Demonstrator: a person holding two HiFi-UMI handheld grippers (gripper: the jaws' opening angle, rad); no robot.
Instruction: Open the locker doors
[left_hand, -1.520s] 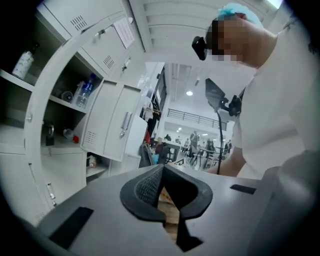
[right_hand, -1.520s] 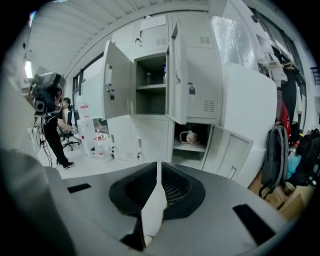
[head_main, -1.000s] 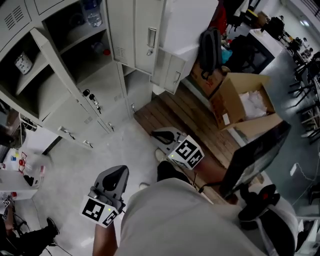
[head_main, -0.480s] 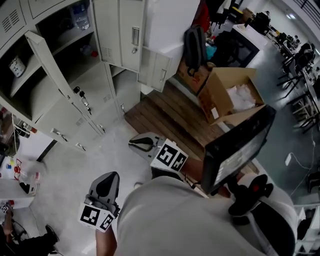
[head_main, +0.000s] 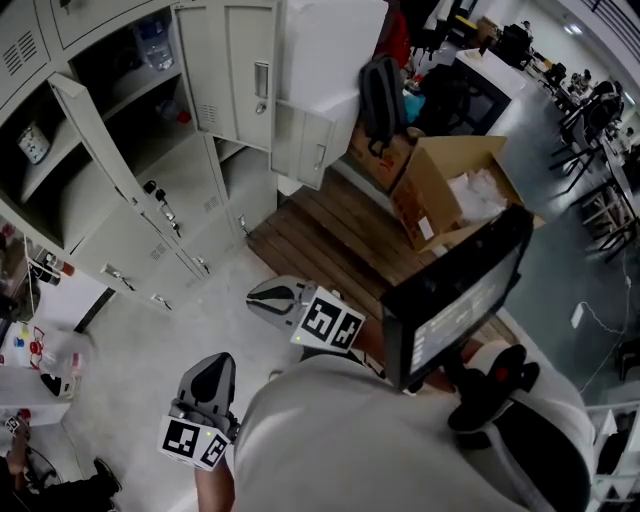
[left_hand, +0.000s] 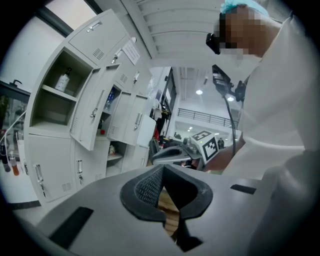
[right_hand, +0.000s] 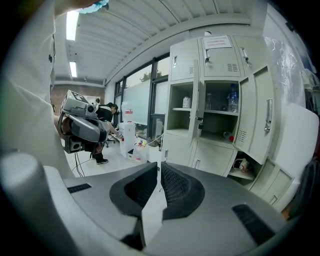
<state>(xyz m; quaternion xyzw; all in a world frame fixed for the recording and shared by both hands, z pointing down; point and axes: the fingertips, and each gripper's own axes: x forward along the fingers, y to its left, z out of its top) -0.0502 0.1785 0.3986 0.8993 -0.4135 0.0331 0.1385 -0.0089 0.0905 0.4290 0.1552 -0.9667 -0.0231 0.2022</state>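
I hold both grippers low over the pale floor, well apart from the bank of pale grey metal lockers (head_main: 205, 195). The left gripper (head_main: 214, 366) has its fingers together with nothing between them. The right gripper (head_main: 256, 297) points toward the lockers; its fingers are all but touching, with only a thin slit between the ribbed pads, and they hold nothing. On the lockers, a tall grey door (head_main: 100, 140) stands swung out on the left and bares two shelves, with a clear plastic bottle (head_main: 150, 40) on the upper one. Further right, another tall door with a handle (head_main: 250, 75) hangs open, and a small lower door (head_main: 300, 145) is ajar beneath it. The lower left doors with keys (head_main: 150, 188) look shut. A brown cardboard box (head_main: 450, 190) sits by the wooden slatted platform (head_main: 330, 230).
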